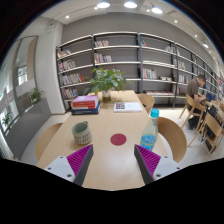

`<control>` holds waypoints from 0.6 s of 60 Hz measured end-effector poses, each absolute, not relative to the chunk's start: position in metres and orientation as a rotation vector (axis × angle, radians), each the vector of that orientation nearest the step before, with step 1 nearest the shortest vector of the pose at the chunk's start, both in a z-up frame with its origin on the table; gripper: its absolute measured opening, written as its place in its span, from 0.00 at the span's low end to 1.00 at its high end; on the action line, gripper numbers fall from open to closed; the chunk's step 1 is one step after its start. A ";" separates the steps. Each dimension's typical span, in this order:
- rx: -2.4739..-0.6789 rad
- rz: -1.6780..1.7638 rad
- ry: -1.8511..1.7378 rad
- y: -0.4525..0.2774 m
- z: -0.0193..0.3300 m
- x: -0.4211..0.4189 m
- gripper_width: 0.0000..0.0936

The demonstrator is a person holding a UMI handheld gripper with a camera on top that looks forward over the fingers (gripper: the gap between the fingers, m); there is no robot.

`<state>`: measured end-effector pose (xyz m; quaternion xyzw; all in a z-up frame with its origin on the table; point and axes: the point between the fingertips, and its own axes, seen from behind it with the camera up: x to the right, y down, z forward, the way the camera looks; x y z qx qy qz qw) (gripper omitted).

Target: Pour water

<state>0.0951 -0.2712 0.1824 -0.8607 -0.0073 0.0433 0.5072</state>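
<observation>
A clear plastic water bottle (150, 130) with a blue cap stands upright on the light wooden table (112, 165), just beyond my right finger. A pale ribbed cup (83, 133) stands beyond my left finger. A round red coaster (119, 138) lies between them, ahead of the fingers. My gripper (112, 160) is open and empty, hovering over the table's near part, with the magenta pads (80, 158) well apart. Nothing is between the fingers.
A stack of books (86, 102), a potted plant (108, 80) and an open book (127, 106) sit at the table's far end. Wooden chairs (172, 135) flank the table. Bookshelves (120, 55) line the back wall. A person (196, 92) sits at the right.
</observation>
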 end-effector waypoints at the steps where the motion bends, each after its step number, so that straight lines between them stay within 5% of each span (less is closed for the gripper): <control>1: -2.078 0.096 -0.013 -0.268 0.175 0.105 0.90; 17: -2.048 -0.051 0.054 -0.235 0.114 0.210 0.89; 36: -1.925 -0.040 0.018 -0.137 0.089 0.227 0.89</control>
